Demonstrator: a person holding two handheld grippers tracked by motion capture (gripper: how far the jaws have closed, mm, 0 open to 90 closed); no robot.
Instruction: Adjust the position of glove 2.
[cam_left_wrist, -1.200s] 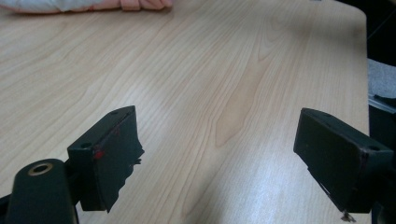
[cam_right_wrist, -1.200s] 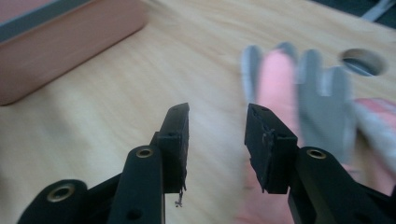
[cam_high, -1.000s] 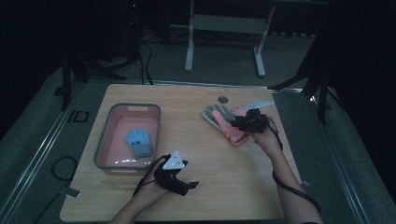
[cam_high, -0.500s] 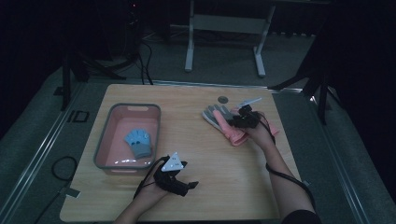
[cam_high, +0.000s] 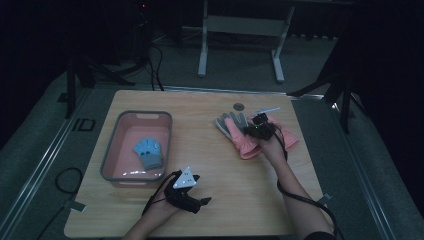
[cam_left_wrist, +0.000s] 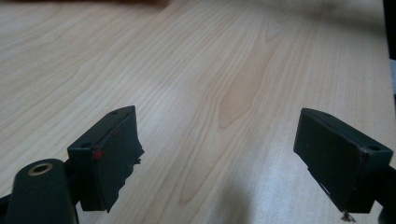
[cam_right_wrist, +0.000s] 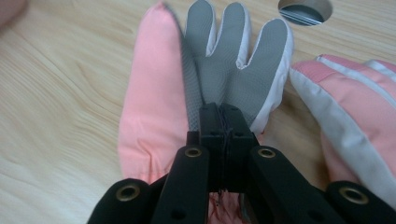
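Note:
A pink glove with a grey palm lies palm up on the wooden table at the right. My right gripper rests on it. In the right gripper view the gripper has its jaws pressed together, pinching the grey palm of the glove. A second pink glove lies beside it, seen in the high view under the hand as the second glove. My left gripper sits near the front edge; in its own view the gripper is open over bare wood.
A pink bin with a grey rim stands at the left and holds a blue glove. A round hole is set in the table behind the gloves. Cables trail from both grippers toward the front.
My right gripper has shifted a little to the left over the pink glove. The left gripper has stayed in place.

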